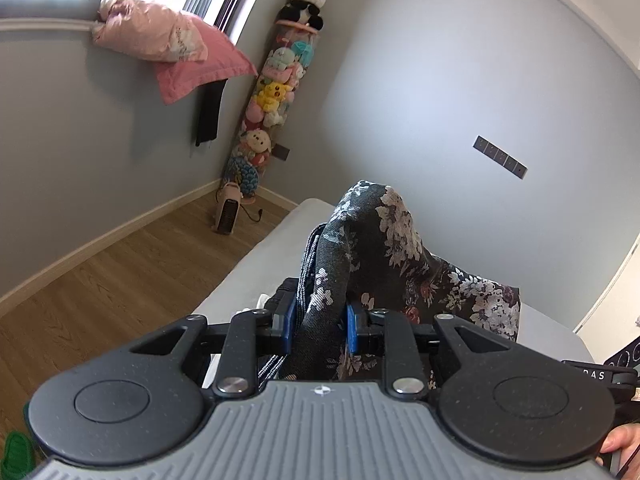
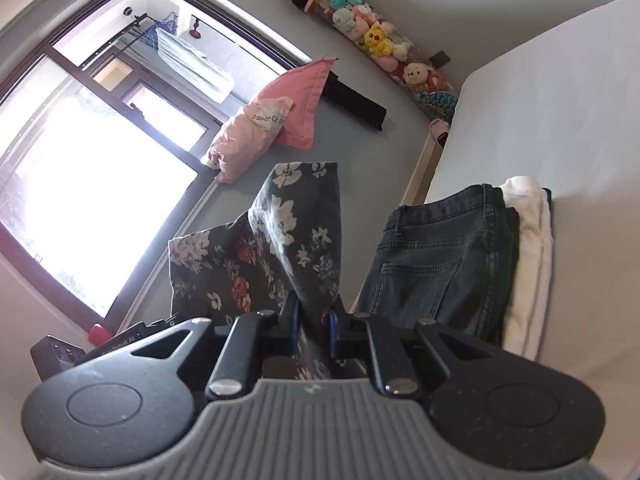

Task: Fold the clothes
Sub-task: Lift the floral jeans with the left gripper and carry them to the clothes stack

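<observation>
A dark floral garment (image 1: 384,240) is held up between both grippers above the bed. My left gripper (image 1: 320,326) is shut on one bunched edge of it, with a striped lining showing at its left side. My right gripper (image 2: 314,324) is shut on another edge of the same floral garment (image 2: 280,240), which hangs folded over in front of the window. The fabric hides both sets of fingertips. A pile of folded clothes lies on the bed to the right: dark jeans (image 2: 436,256) on top, and a white garment (image 2: 530,240) under them.
The bed's grey-white sheet (image 2: 560,100) spreads to the right and its edge (image 1: 248,264) borders a wooden floor (image 1: 112,280). Pink bedding (image 1: 160,40) sits on the window sill. A column of plush toys (image 1: 272,92) and a small heater (image 1: 229,210) stand in the corner.
</observation>
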The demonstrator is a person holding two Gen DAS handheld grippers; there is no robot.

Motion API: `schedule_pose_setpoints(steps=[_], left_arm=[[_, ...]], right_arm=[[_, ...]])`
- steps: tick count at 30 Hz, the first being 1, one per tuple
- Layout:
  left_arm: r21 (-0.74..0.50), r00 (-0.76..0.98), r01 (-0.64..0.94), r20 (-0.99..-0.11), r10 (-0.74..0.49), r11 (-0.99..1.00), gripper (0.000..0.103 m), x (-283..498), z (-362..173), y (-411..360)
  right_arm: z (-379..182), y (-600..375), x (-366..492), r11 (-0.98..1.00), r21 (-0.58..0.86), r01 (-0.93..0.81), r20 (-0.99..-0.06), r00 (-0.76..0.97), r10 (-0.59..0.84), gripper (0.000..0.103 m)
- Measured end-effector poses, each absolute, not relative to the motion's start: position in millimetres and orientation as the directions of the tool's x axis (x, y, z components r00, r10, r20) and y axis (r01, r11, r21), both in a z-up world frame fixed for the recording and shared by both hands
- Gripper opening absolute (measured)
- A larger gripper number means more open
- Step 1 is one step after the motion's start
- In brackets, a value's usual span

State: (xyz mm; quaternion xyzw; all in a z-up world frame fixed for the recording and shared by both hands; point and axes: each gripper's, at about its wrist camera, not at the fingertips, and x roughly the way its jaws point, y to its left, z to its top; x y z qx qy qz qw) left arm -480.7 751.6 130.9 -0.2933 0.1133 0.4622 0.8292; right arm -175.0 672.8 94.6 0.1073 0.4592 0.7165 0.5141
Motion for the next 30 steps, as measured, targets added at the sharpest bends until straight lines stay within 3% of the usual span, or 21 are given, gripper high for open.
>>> schedule_pose_setpoints(steps=[21,26,28,30], left_arm=[[-0.403,0.537,-0.844,-0.631,0.56,0.354,0.029,-435,0,881],[-0.44,0.551,-0.834,-0.629,0.548,0.334,0.03,-445,-8,885],[-0.46,0.562,-0.826,-0.622,0.546,0.326,0.03,-449,-10,886],[-0.464,0.561,-0.826,-0.617,0.552,0.321,0.03,-451,-12,886]], right_arm=[[-10,800,-130,0.098,0.663,-0.742,-0.526,-0.369,0.766,0.016],[-22,805,-119,0.114,0.691,-0.714,-0.517,-0.377,0.768,0.029],[-22,805,-113,0.118,0.707,-0.697,-0.499,-0.374,0.782,0.047],[-20,806,-105,0.129,0.724,-0.678,-0.471,-0.349,0.81,0.051]])
